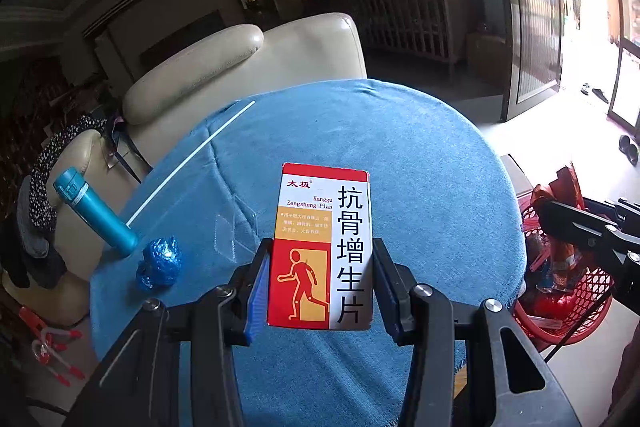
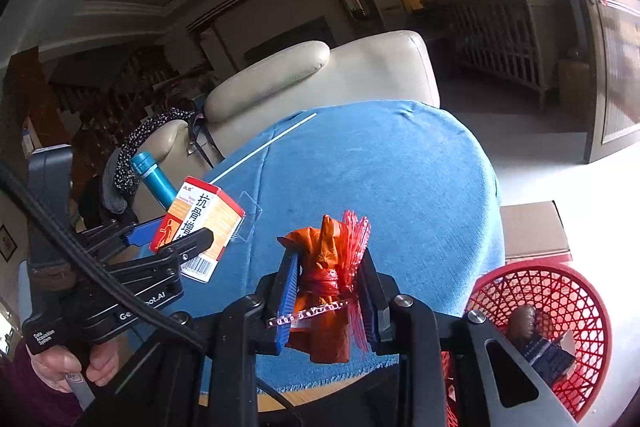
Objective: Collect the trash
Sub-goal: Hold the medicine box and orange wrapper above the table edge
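Observation:
My left gripper [image 1: 320, 267] is shut on a red, white and orange medicine box [image 1: 324, 247] and holds it above the blue-clothed round table [image 1: 400, 155]; the box also shows in the right wrist view [image 2: 200, 223]. My right gripper [image 2: 328, 279] is shut on a crumpled orange-red plastic bag [image 2: 328, 267] above the table's near edge. A red mesh basket [image 2: 560, 307] with trash in it stands on the floor at the right; it also shows in the left wrist view [image 1: 568, 311]. A crumpled blue wrapper [image 1: 160, 263], a white straw [image 1: 192, 159] and a clear plastic piece [image 1: 236, 227] lie on the table.
A teal bottle [image 1: 96, 211] lies at the table's left edge. A cream leather sofa [image 1: 248, 67] stands behind the table. A cardboard box [image 2: 532, 231] sits on the floor beside the basket. Red clips [image 1: 52, 343] lie at lower left.

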Demonstrator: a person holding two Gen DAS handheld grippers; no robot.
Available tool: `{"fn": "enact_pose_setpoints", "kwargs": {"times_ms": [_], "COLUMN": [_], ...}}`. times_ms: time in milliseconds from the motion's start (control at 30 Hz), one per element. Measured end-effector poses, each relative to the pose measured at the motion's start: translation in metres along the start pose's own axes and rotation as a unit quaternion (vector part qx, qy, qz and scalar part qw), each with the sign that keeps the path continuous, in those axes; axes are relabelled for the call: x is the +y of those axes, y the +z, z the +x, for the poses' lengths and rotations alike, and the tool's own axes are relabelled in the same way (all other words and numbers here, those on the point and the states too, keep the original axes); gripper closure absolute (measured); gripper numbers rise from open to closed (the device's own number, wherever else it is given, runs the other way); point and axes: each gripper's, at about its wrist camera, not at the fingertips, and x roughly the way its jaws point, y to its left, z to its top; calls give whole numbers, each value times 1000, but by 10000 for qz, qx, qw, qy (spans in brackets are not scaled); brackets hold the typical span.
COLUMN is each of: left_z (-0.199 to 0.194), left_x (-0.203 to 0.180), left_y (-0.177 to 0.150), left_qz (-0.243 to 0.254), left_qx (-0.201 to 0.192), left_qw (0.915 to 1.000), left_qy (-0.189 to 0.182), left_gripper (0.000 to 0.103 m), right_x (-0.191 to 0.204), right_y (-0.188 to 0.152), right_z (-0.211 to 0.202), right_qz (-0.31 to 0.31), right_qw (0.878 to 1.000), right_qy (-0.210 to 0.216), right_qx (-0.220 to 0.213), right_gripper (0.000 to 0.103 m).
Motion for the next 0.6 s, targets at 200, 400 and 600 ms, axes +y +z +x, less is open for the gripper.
{"fn": "enact_pose_setpoints", "kwargs": {"times_ms": [200, 400, 600], "left_z": [-3, -11, -18], "left_x": [-13, -25, -31], "left_y": [4, 8, 12], "left_qz": [174, 289, 278], "left_qx": [-1, -108, -150], "left_qw": [9998, 9993, 9993], "left_qy": [-113, -202, -222], "left_gripper": [54, 54, 54], "right_x": [-17, -32, -35], "right_y": [-3, -5, -6], "right_z": [-11, -22, -29], "right_qz": [200, 355, 390], "right_qw": [9997, 9991, 9989], "right_qy": [-20, -70, -43], "right_qx": [-128, -213, -274], "right_gripper": [73, 73, 73]}}
